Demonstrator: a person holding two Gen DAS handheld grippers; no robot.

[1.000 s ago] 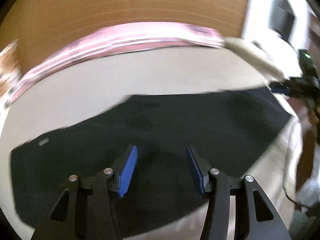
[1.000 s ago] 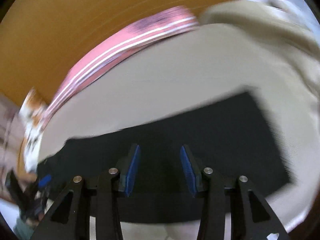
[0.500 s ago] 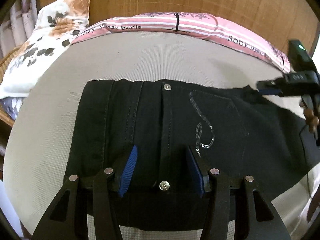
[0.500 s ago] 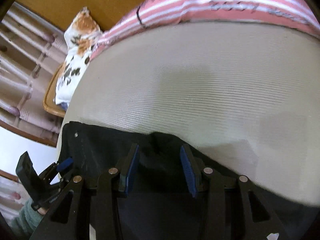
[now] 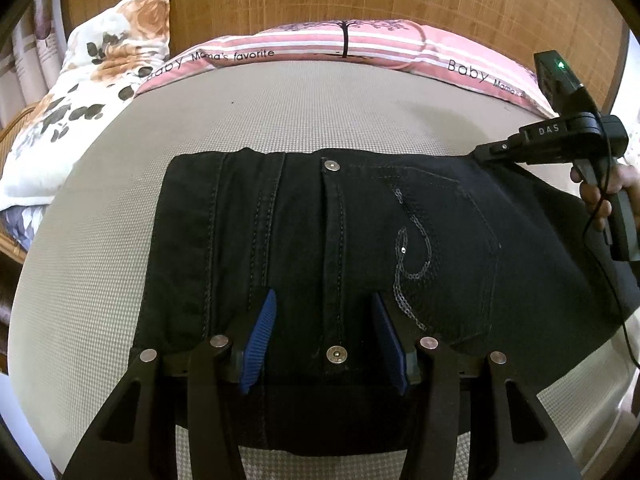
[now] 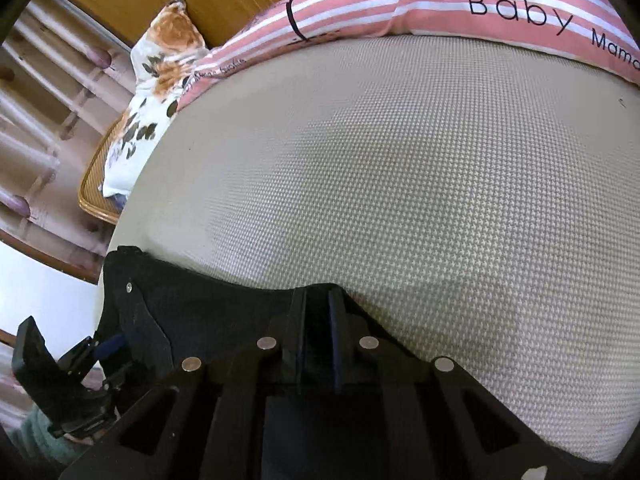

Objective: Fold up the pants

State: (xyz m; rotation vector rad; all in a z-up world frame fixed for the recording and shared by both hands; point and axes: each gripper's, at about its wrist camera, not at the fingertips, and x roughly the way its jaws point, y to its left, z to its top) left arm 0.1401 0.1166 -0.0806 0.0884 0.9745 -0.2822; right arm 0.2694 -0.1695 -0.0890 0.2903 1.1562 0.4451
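Plainly the black jeans lie flat on the beige woven mattress cover, waistband end toward the left gripper, whose blue pads stand about half open astride the button fly with nothing pinched between them. Off to the side, the right gripper has its jaws drawn nearly together on the far edge of the denim, and from its own view dark cloth sits between the pads, so it appears to have a fold of the fabric in hand. A striped pink pillow and a floral pillow rest at the head of the bed, well apart from the garment. Denim like this should handle as fairly heavy and stiff for cloth: it will hold a crease and hang in a slab rather than slither, though seams and the sequinned back pocket add bulk. The thick waistband or a side seam looks the soundest place to grip; a single layer mid-panel would likely slip or bunch. Lifting both edges together should keep the fold square.
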